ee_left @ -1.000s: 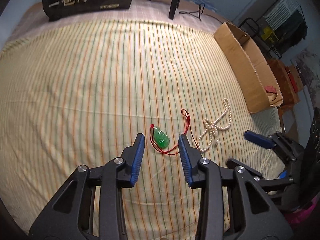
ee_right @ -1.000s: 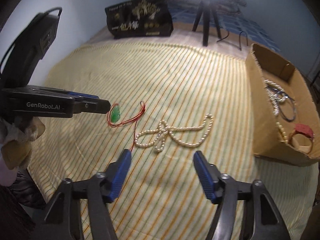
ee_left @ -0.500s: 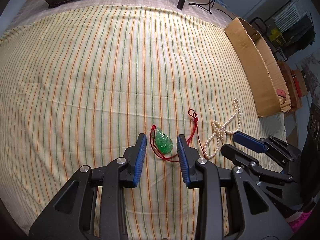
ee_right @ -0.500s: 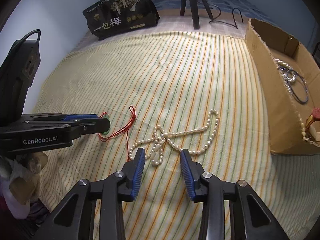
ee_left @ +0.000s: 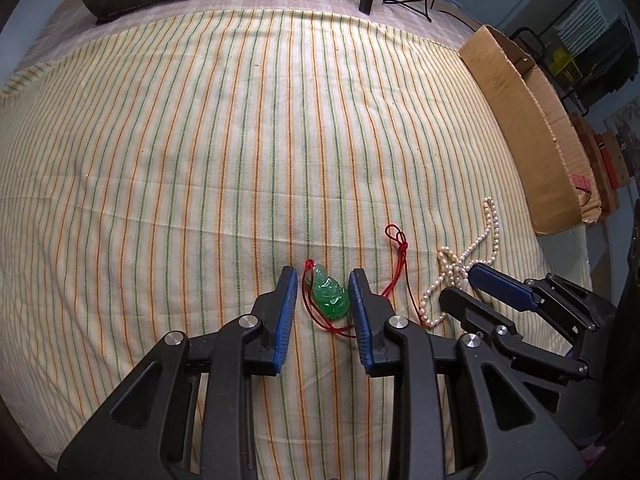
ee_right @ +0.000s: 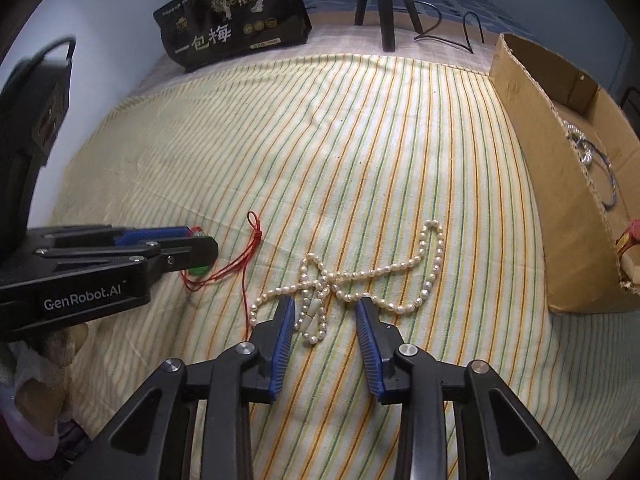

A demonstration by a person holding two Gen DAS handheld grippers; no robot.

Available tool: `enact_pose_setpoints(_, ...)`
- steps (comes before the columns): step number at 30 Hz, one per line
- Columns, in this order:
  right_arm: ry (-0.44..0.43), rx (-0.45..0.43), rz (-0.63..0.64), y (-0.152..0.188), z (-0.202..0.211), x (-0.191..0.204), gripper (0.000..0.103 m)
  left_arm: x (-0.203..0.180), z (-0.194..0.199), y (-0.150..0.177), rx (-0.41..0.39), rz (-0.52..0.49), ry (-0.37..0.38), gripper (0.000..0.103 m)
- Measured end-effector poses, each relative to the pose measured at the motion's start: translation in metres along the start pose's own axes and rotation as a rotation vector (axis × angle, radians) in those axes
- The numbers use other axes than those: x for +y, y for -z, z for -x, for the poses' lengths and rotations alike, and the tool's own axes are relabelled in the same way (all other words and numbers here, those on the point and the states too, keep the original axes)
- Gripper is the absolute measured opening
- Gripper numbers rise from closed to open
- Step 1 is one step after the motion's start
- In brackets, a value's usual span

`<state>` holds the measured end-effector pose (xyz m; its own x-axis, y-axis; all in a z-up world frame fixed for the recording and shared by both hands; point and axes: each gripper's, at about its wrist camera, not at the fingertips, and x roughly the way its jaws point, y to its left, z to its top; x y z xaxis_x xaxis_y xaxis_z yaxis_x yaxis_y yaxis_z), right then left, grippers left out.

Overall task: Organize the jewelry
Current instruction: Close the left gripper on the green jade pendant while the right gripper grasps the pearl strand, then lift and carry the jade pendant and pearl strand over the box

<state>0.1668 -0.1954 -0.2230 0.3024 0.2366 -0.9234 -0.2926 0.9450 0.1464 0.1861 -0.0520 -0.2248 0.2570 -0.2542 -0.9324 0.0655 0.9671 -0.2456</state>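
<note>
The left gripper sits low over the striped cloth with its jaws spread on either side of the green pendant; the pendant lies between the blue pads and a narrow gap shows on each side, so nothing is pinched. The pendant's red cord loops around it and trails off toward the right, ending in a small knot. The right gripper is also down at the cloth, jaws spread, with the knotted middle of the pearl necklace lying between its fingertips and the strand's loops running out to both sides. In the right wrist view the left gripper enters from the left and hides most of the pendant. The cardboard box stands at the right edge of the cloth and holds other pieces. A black bag with printed characters and a tripod stand at the far end.
</note>
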Motion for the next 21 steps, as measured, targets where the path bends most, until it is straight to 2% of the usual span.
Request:
enact_pose_setpoints(4,0.038,0.002,0.032,0.0,0.0,0.003,0.021,-0.006,-0.001,0.002,-0.021,-0.041,-0.039,0.022)
enact_pose_setpoints(8,0.046,0.002,0.038,0.002,0.003,-0.001,0.01,-0.005,-0.002,0.0,-0.028,-0.043,-0.036,0.019)
enact_pose_setpoints(10,0.043,0.002,0.029,0.002,0.003,-0.003,0.006,-0.003,0.0,0.002,-0.032,-0.041,-0.039,0.012)
enact_pose_setpoints(13,0.024,0.001,0.007,0.001,0.005,-0.008,0.005,0.001,0.001,0.002,-0.033,-0.034,-0.035,0.005)
enact_pose_setpoints(15,0.018,-0.002,0.006,0.002,0.007,-0.01,0.005,0.002,0.001,0.001,-0.033,-0.032,-0.029,0.003)
enact_pose_setpoints(16,0.016,-0.005,0.005,0.002,0.008,-0.01,0.001,0.003,0.001,0.001,-0.034,-0.031,-0.025,0.003)
enact_pose_setpoints(21,-0.005,-0.022,-0.012,0.0,0.017,-0.013,0.001,0.009,0.009,0.002,-0.041,-0.016,-0.008,0.003)
